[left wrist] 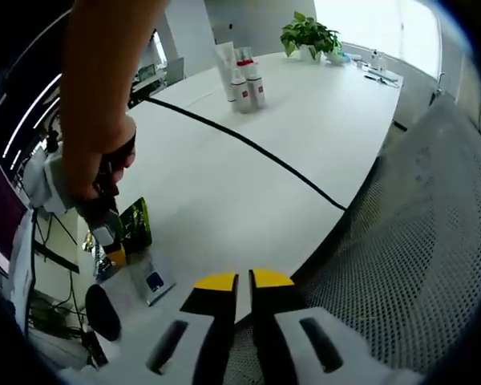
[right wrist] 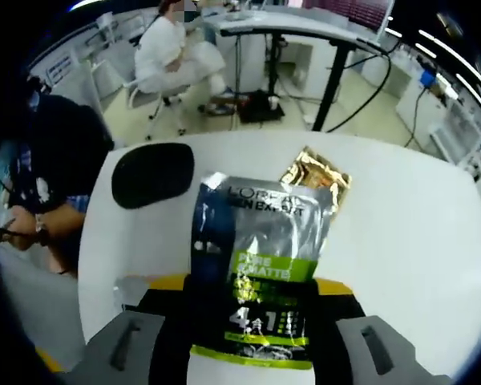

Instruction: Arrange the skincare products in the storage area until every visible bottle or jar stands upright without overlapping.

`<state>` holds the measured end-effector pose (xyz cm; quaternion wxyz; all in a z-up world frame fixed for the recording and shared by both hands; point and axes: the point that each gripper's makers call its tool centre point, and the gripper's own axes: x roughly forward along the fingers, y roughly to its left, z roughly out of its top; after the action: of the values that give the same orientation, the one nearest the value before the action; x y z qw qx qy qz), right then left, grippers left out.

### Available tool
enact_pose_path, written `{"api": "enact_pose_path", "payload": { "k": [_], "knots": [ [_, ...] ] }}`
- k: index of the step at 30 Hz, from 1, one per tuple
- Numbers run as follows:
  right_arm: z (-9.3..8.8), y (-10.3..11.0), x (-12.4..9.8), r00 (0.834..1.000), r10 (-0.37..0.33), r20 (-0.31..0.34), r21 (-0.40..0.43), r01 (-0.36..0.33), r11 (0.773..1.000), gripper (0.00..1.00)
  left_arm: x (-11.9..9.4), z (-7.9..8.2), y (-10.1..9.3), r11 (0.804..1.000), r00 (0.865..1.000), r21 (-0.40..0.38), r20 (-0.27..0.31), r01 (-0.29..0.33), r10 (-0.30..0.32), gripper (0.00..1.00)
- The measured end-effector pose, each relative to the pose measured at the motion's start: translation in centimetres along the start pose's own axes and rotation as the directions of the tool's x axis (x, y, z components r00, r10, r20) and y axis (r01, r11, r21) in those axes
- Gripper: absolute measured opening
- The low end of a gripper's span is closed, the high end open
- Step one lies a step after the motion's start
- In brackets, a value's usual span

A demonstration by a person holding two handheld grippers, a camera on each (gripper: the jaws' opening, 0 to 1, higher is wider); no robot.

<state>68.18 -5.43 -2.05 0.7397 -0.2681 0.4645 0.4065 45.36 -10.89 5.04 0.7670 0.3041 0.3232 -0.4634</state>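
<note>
Between the jaws of my right gripper (right wrist: 252,290) stands a grey L'Oréal Men Expert pouch (right wrist: 260,241) with a green label, and the gripper is shut on it. Just behind the pouch a gold sachet (right wrist: 317,176) lies on the white table (right wrist: 417,241). In the left gripper view, a person's arm holds that right gripper (left wrist: 112,233) at the left, with the pouch (left wrist: 136,224) in it. My left gripper (left wrist: 244,282) hangs at the table's near edge, its yellow-tipped jaws shut on nothing. Several white skincare bottles (left wrist: 242,80) stand upright together far across the table.
A black line (left wrist: 248,144) runs across the table (left wrist: 224,184). A black oval pad (right wrist: 152,172) lies at the corner. A potted plant (left wrist: 309,36) stands at the far end, a mesh chair back (left wrist: 409,241) close on the right. A seated person (right wrist: 172,56) and a desk (right wrist: 305,28) are beyond.
</note>
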Motion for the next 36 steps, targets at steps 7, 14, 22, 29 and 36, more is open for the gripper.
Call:
{"api": "enact_pose_path", "payload": {
  "k": [7, 14, 22, 29, 36],
  "knots": [
    [0.0, -0.1, -0.2, 1.0, 0.003, -0.005, -0.002, -0.003, 1.0, 0.55, 0.0, 0.0, -0.1, 1.0, 1.0, 0.004, 0.0, 0.002, -0.002, 0.02],
    [-0.1, -0.3, -0.4, 1.0, 0.002, -0.001, 0.003, -0.002, 1.0, 0.49, -0.1, 0.1, -0.1, 1.0, 1.0, -0.001, 0.005, 0.006, -0.006, 0.02],
    [-0.4, -0.3, -0.6, 1.0, 0.022, 0.011, -0.036, -0.022, 0.999, 0.4, -0.1, 0.1, -0.1, 1.0, 1.0, 0.003, 0.005, 0.006, -0.006, 0.01],
    [-1.0, -0.2, -1.1, 0.999, 0.037, 0.014, -0.083, -0.036, 0.996, 0.18, -0.1, 0.2, -0.1, 1.0, 1.0, 0.001, 0.007, 0.005, -0.005, 0.0],
    [-1.4, -0.7, -1.6, 1.0, 0.014, 0.01, -0.127, -0.013, 0.992, 0.06, -0.1, 0.1, -0.1, 1.0, 1.0, -0.001, 0.007, 0.003, -0.003, 0.0]
  ]
}}
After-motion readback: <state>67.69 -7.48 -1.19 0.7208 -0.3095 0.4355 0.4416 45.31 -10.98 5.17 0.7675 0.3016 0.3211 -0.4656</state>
